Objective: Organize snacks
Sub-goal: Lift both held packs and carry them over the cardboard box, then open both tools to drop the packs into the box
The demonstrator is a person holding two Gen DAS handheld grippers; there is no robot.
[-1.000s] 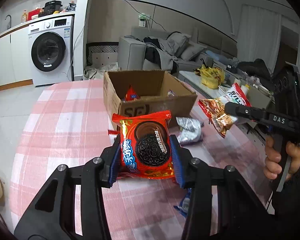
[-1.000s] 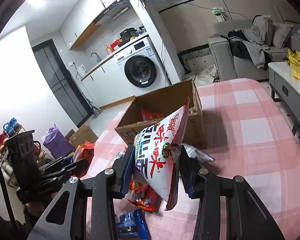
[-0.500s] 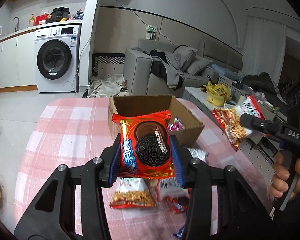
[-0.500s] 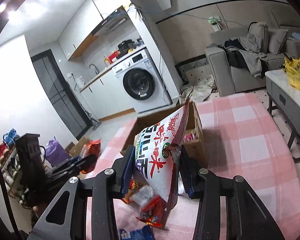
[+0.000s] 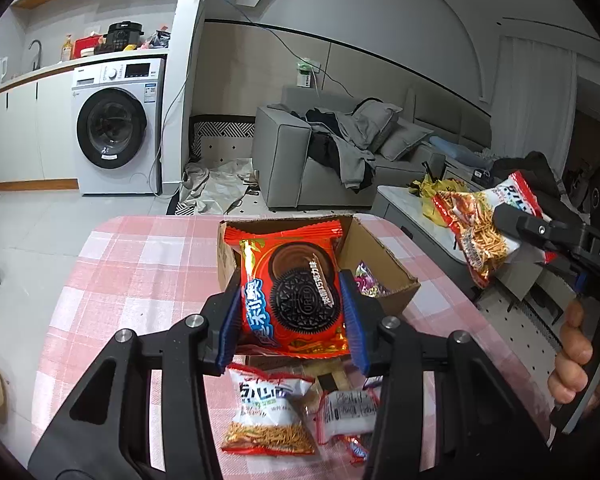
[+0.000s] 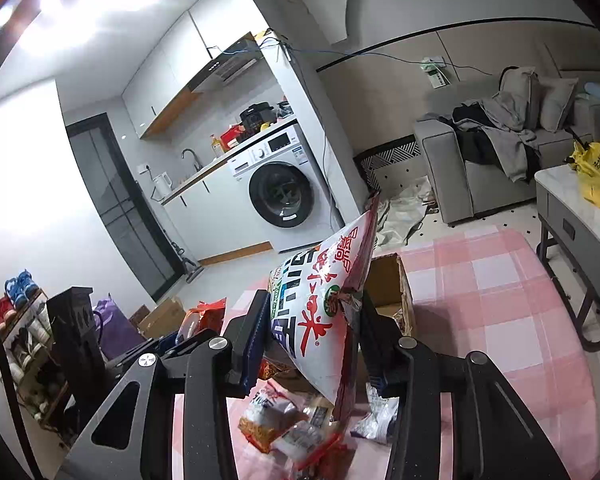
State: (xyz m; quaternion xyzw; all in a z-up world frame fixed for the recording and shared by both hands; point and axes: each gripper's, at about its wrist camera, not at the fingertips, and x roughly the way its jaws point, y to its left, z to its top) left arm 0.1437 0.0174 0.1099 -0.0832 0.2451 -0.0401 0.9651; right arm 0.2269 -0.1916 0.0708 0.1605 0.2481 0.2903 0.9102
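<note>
Left hand-held gripper (image 5: 292, 312) clamped on a red cookie packet (image 5: 290, 280), blue pads pressing both side edges, packet upright with its long axis running away from the fingers. Right hand-held gripper (image 6: 314, 334) squeezed narrow on a white noodle-snack bag (image 6: 320, 308), bag tilted, top corner pointing up and away.

Cardboard box (image 5: 384, 256) open-topped, straight ahead of and below the left hand-held gripper, just past the cookie packet's far edge; a purple-wrapped snack (image 5: 366, 280) already inside. From the right hand-held gripper, same box ahead, mostly hidden behind the bag, only its right wall showing (image 6: 388, 284). Left hand likely nearer the opening; right hand-held gripper off to the side, over the surface's edge in the left view.

Loose packets directly beneath both grippers on the pink checked surface (image 5: 140, 264): a noodle-snack bag (image 5: 266, 416) and a small white wrapper (image 5: 348, 412). Nothing seen between either held packet and the box mouth; main risk probably the two hands crowding each other over the opening.
</note>
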